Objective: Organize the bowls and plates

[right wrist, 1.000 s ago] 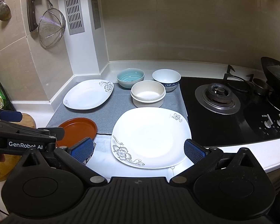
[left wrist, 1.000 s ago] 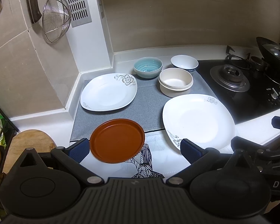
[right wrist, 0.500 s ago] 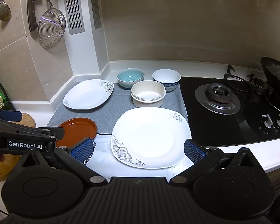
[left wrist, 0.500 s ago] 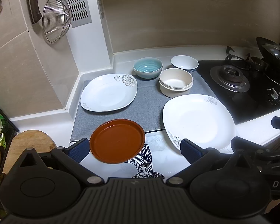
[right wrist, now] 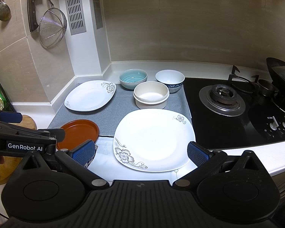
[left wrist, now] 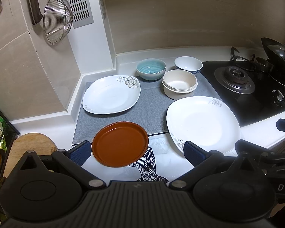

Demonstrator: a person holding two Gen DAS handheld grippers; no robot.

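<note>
Grey mat [left wrist: 152,106] centre bare; brown plate [left wrist: 120,144] overhangs front edge.

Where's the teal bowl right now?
The teal bowl sits at the back of the grey mat, just left of the blue-patterned white bowl and behind the cream bowls.
</note>
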